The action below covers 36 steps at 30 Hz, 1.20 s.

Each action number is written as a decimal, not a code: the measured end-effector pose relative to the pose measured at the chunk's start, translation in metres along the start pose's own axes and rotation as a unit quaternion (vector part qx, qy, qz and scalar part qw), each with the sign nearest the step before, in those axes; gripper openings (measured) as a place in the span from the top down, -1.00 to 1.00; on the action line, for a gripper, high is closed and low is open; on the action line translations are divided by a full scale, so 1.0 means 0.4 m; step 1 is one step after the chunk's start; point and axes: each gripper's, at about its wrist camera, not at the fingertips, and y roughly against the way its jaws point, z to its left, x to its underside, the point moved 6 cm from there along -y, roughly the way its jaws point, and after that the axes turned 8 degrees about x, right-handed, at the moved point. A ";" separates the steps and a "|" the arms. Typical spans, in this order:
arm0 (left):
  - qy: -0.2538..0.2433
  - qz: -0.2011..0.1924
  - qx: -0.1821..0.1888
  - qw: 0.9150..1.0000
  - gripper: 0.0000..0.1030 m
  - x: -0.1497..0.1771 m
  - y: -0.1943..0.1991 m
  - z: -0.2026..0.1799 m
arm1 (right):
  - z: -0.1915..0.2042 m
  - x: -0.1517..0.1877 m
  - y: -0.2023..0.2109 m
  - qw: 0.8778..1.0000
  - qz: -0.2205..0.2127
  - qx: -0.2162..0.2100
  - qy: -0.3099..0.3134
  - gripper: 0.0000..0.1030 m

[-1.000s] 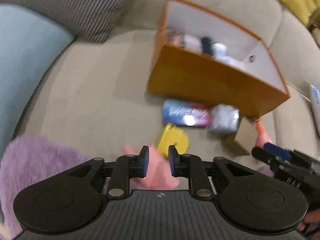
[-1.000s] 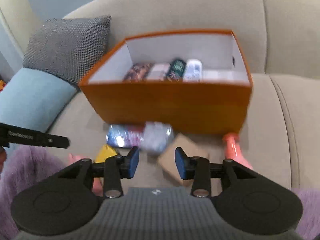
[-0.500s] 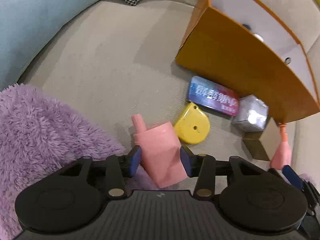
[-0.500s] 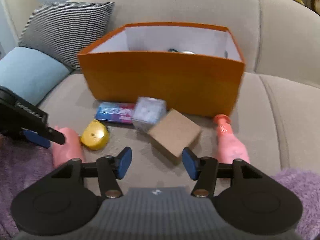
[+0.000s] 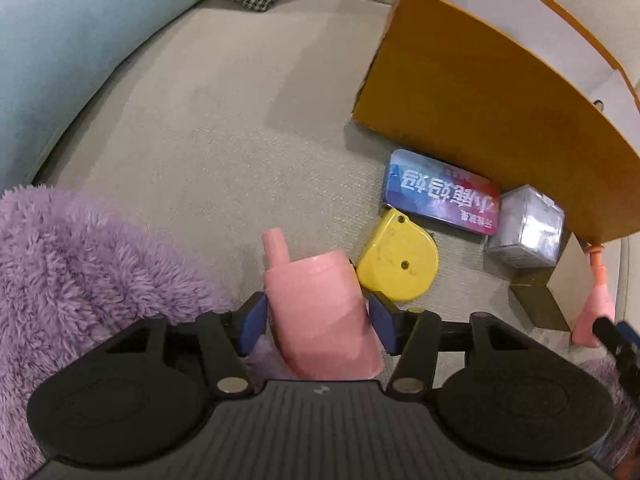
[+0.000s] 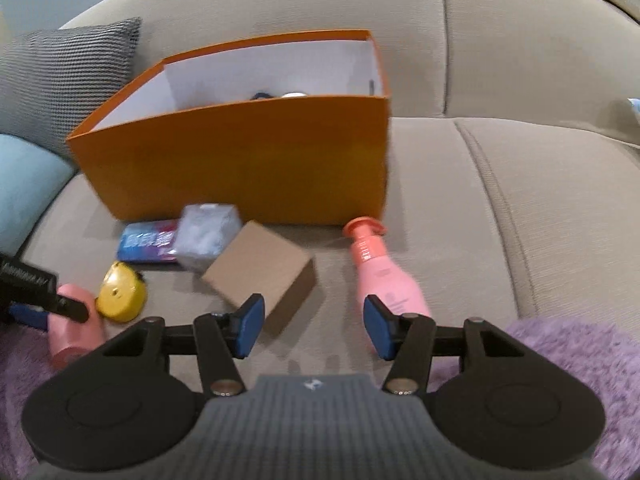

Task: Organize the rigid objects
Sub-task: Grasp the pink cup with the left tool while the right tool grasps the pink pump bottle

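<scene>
Because the loose things lie scattered on the sofa [image 6: 500, 208] just in front of the orange box [image 6: 240, 160], each gripper hangs over one of them. The left gripper [image 5: 316, 322] straddles the flat pink bottle [image 5: 316, 304], jaws opening, pads not yet pressing. The right gripper [image 6: 314, 326] is spread and empty between the cardboard box [image 6: 260, 268] and the tall pink bottle [image 6: 384, 276].

Beige fabric sofa [image 6: 500, 184]: seat cushions divided by a seam, padded backrest behind. Grey houndstooth pillow [image 6: 60, 76] at the seat's back left corner, pale blue cushion [image 5: 68, 52] beside it. Purple fluffy throw [image 5: 80, 272] covers the seat's front edge. Lighting indoor, even.
</scene>
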 end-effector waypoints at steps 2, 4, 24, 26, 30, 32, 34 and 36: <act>-0.023 -0.008 0.005 1.000 -0.23 0.004 0.008 -0.008 | -0.018 -0.013 -0.014 1.000 0.005 0.011 -0.002 -0.08; -0.056 -0.019 0.020 0.998 -0.22 0.007 0.015 -0.027 | -0.033 -0.027 -0.027 1.000 0.007 0.021 -0.003 -0.07; -0.073 0.047 0.101 0.991 -0.42 -0.032 -0.058 -0.065 | -0.037 -0.089 -0.213 0.997 0.070 0.025 0.033 0.09; -0.068 0.049 0.099 0.992 -0.42 -0.042 -0.066 -0.061 | -0.034 -0.088 -0.218 0.997 0.069 0.023 0.035 0.09; -0.064 0.051 0.106 0.991 -0.20 -0.046 -0.067 -0.067 | -0.038 -0.088 -0.218 0.997 0.064 0.024 0.031 0.40; -0.077 0.044 0.104 0.991 -0.20 -0.043 -0.056 -0.073 | -0.041 -0.089 -0.212 0.997 0.062 0.022 0.029 0.40; -0.095 0.033 0.105 0.989 -0.20 -0.039 -0.038 -0.083 | -0.046 -0.089 -0.194 0.998 0.055 0.026 0.030 0.43; -0.115 0.017 0.110 0.987 -0.19 -0.031 -0.012 -0.092 | -0.050 -0.088 -0.171 0.998 0.050 0.028 0.030 0.44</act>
